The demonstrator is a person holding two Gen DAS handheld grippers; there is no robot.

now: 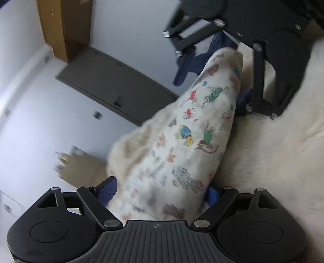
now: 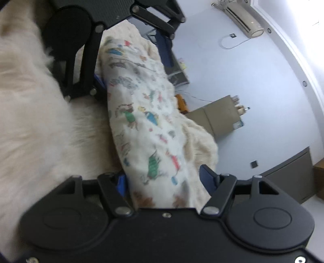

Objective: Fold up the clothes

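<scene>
A white garment with small coloured cartoon prints and a cream fleece lining (image 1: 194, 129) is stretched in the air between both grippers. My left gripper (image 1: 162, 194) is shut on one end of it, its blue pads pressing the cloth. My right gripper (image 2: 164, 180) is shut on the other end of the same garment (image 2: 145, 113). Each gripper shows in the other's view: the right one in the left wrist view (image 1: 245, 95), the left one in the right wrist view (image 2: 99, 81). The frames are blurred by motion.
A cream fluffy surface (image 1: 279, 145) lies on one side, also seen in the right wrist view (image 2: 40, 121). White walls, a dark grey door (image 1: 113, 85), cardboard boxes (image 2: 218, 115), an air conditioner (image 2: 243, 18) and dark blue cloth (image 1: 192, 60) surround it.
</scene>
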